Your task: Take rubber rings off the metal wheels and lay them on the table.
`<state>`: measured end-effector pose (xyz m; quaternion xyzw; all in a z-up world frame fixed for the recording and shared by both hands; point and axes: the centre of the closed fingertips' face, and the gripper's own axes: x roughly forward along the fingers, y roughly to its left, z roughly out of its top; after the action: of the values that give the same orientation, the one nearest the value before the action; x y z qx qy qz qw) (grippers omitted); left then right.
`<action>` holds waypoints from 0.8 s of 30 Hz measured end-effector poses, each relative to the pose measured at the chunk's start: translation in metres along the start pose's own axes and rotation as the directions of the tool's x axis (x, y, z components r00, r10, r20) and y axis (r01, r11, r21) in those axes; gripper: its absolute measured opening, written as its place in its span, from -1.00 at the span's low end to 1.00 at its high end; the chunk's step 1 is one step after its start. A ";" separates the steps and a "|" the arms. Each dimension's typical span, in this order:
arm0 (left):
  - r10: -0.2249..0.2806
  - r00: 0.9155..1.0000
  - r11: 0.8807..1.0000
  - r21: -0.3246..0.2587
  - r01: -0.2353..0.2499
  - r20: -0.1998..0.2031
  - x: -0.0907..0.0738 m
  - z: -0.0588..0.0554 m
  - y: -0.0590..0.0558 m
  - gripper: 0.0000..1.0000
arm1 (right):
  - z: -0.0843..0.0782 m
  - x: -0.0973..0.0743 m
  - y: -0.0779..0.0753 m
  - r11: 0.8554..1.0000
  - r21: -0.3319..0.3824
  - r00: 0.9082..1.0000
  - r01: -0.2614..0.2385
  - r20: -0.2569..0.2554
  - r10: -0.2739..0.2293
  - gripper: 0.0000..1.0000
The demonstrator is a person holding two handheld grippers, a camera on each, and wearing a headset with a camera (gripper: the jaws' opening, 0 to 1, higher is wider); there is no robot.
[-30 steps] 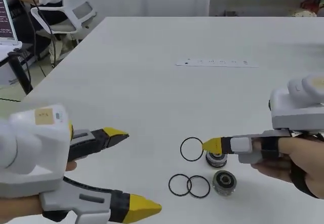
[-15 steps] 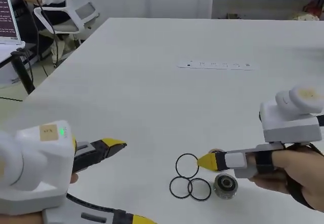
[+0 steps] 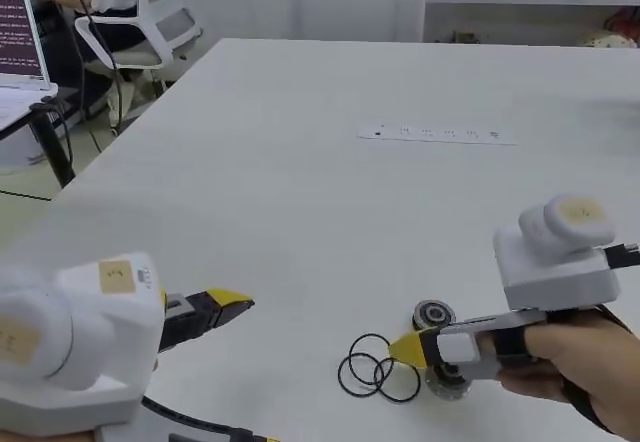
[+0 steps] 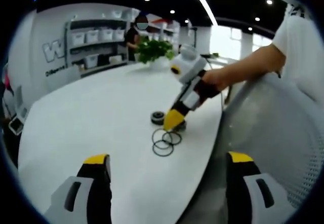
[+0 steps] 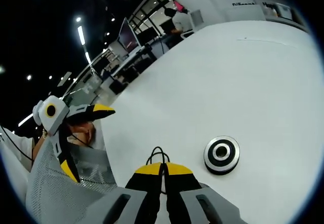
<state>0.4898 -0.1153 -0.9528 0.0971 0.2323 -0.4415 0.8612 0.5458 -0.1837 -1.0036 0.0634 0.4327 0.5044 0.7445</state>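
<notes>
Three rings (image 3: 380, 370) lie loose on the white desk (image 3: 300, 162), by two wheels.

In the head view, the rings overlap one another low in the centre of the frame. One wheel (image 3: 434, 314) stands just above and to the right of them, and the other wheel (image 3: 447, 377) is partly hidden behind the right hand-held gripper (image 3: 405, 349). That gripper's yellow tips are pressed together at the edge of the rings; whether they pinch a ring cannot be told. The left hand-held gripper (image 4: 168, 158) is at the lower left, well apart from the rings, its jaws spread wide and holding nothing.
</notes>
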 end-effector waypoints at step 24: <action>0.000 1.000 1.000 -0.005 0.000 -0.003 -0.001 -0.002 -0.001 0.79 | 0.002 0.000 -0.013 0.997 -0.050 0.999 0.054 -0.001 -0.054 -0.92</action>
<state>0.4883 -0.1143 -0.9539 0.0957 0.2347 -0.4407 0.8611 0.5566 -0.1895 -1.0090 0.0325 0.4222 0.4949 0.7588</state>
